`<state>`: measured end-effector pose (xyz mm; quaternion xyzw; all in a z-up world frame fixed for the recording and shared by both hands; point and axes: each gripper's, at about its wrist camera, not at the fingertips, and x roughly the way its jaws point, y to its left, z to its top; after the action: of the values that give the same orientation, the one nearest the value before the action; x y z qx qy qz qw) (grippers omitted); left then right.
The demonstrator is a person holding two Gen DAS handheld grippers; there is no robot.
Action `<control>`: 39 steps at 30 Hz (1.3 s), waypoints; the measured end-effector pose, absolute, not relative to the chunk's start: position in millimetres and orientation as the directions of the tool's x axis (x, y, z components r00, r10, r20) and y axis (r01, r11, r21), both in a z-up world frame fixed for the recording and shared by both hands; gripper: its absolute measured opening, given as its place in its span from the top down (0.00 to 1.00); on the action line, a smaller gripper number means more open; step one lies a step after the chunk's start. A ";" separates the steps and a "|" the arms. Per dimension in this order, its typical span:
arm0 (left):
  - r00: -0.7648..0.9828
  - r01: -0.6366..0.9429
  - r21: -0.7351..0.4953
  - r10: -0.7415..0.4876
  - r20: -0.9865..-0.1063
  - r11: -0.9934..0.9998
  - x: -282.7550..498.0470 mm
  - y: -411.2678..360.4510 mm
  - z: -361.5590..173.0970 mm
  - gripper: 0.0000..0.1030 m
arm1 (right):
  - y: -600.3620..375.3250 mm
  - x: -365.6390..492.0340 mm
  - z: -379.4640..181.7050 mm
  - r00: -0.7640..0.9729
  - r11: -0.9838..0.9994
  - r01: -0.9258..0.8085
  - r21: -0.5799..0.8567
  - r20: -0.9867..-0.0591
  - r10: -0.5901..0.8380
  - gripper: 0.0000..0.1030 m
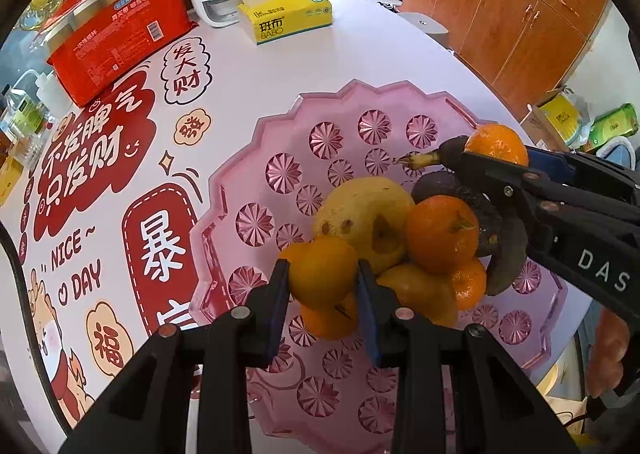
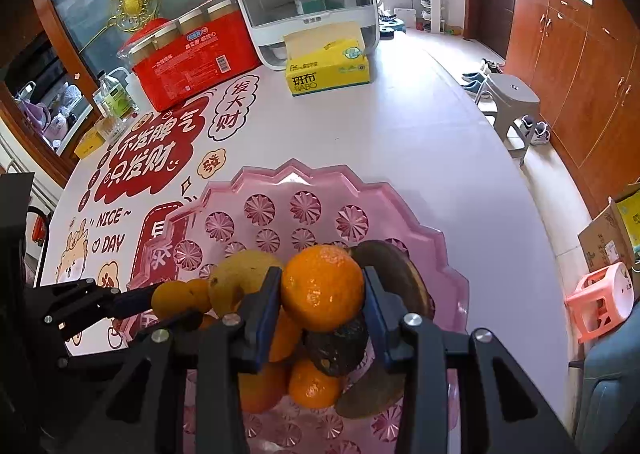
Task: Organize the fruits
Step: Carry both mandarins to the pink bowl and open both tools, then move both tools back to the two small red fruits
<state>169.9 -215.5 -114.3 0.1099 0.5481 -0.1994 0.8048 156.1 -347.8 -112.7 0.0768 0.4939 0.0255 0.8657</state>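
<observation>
Mandarins sit clamped in both claws over the pink fruit tray (image 1: 240,157): the left claw (image 1: 323,278) grips one mandarin (image 1: 320,270) above the pile's near-left edge, the right claw (image 2: 320,294) another mandarin (image 2: 322,286) atop the blackened banana (image 2: 384,266), each release point directly below.

Each camera rides just behind its own claw, looking steeply down along the fingers, close above the pink fruit tray (image 1: 256,157) (image 2: 404,193). Both views share that tray, the tabletop (image 1: 360,33) (image 2: 420,125) beyond, and the opposite claw.
</observation>
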 end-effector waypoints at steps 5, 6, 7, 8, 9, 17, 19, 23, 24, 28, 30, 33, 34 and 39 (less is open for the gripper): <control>0.324 0.445 -0.043 -0.206 -0.923 0.894 169.1 -216.4 -112.6 0.69 | -345.1 158.3 -113.6 0.508 0.987 0.028 0.157 -0.853 0.121 0.61; 0.327 0.446 -0.041 -0.206 -0.922 0.894 168.7 -216.6 -111.8 0.69 | -344.5 158.7 -113.7 0.508 0.988 0.026 0.155 -0.853 0.120 0.61; 0.332 0.446 -0.037 -0.203 -0.921 0.894 167.9 -217.4 -111.0 0.69 | -343.7 159.3 -114.0 0.507 0.988 0.025 0.153 -0.853 0.120 0.61; 0.337 0.446 -0.032 -0.201 -0.920 0.894 167.2 -217.8 -110.2 0.68 | -342.9 159.7 -114.1 0.506 0.988 0.024 0.152 -0.854 0.119 0.61; 0.339 0.446 -0.031 -0.201 -0.919 0.894 166.8 -217.9 -109.6 0.66 | -341.9 159.8 -113.8 0.507 0.988 0.022 0.151 -0.854 0.119 0.61; 0.379 0.437 -0.011 -0.195 -0.904 0.900 160.2 -215.9 -101.3 0.32 | -334.6 157.9 -106.5 0.526 0.990 -0.002 0.142 -0.842 0.122 0.57; 0.390 0.436 -0.004 -0.193 -0.901 0.900 157.6 -215.6 -98.1 0.27 | -334.2 156.9 -102.4 0.536 0.990 -0.002 0.144 -0.835 0.123 0.55; 0.405 0.433 0.015 -0.179 -0.897 0.901 154.0 -213.3 -93.6 0.20 | -333.8 154.4 -96.2 0.550 0.989 0.001 0.146 -0.826 0.122 0.53; 0.409 0.431 0.021 -0.174 -0.896 0.902 153.0 -212.6 -92.8 0.18 | -333.4 154.2 -95.2 0.552 0.989 0.001 0.147 -0.825 0.122 0.53; 0.411 0.430 0.026 -0.170 -0.896 0.903 149.6 -209.3 -89.6 0.16 | -333.1 151.0 -91.7 0.557 0.988 0.004 0.151 -0.821 0.123 0.52; 0.407 0.427 0.021 -0.171 -0.897 0.904 148.4 -207.7 -89.0 0.16 | -332.6 150.5 -91.5 0.557 0.988 0.004 0.152 -0.821 0.124 0.52; 0.401 0.421 0.012 -0.174 -0.900 0.907 146.6 -204.3 -87.8 0.16 | -331.7 147.9 -90.5 0.555 0.988 0.008 0.153 -0.823 0.123 0.52; 0.402 0.418 0.009 -0.176 -0.899 0.908 145.8 -203.0 -86.7 0.16 | -331.0 147.0 -90.5 0.555 0.988 0.009 0.155 -0.823 0.124 0.52; 0.409 0.413 0.008 -0.178 -0.895 0.911 142.0 -197.6 -82.9 0.16 | -330.3 141.9 -90.4 0.552 0.986 0.022 0.163 -0.825 0.124 0.52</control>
<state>142.0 -197.6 -82.9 0.1143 0.5137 -0.1775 0.8316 141.9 -330.3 -90.4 0.0770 0.4724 0.0290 0.8775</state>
